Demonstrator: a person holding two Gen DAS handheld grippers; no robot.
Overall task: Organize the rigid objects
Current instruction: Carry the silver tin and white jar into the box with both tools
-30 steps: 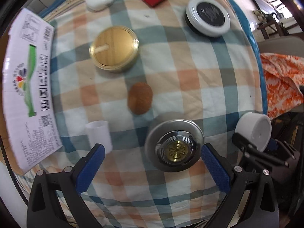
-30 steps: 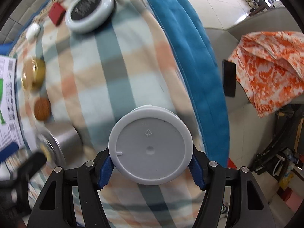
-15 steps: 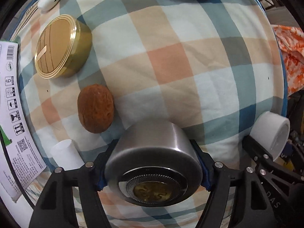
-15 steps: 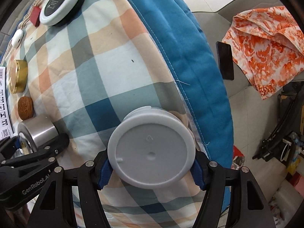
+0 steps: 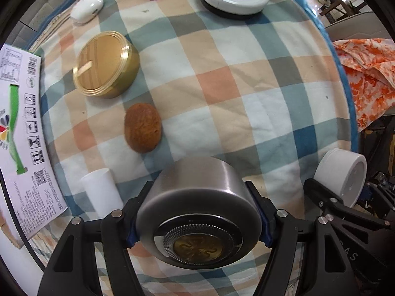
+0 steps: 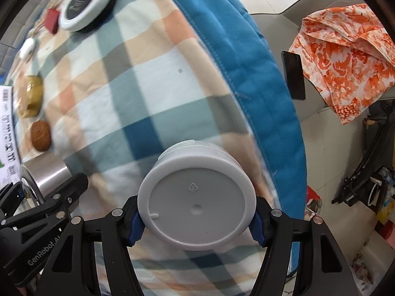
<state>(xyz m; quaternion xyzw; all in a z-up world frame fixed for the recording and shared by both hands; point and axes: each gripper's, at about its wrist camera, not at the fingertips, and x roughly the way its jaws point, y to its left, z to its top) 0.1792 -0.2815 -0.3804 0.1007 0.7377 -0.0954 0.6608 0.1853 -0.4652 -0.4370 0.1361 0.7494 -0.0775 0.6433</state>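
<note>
Mid-sort near the checked blanket's (image 5: 222, 86) front edge, the left gripper (image 5: 197, 218) clamps a steel tin (image 5: 197, 197) and the right gripper (image 6: 196, 219) a white jar (image 6: 196, 202), each apparently awaiting a place among the other items.

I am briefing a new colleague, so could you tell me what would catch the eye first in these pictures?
Each gripper fills the foreground with its load: the left gripper clamps a steel canister, the right gripper a white plastic jar, bottom toward the camera. Behind them lies the plaid cloth, with a gold tin and a brown walnut at its left.
</note>
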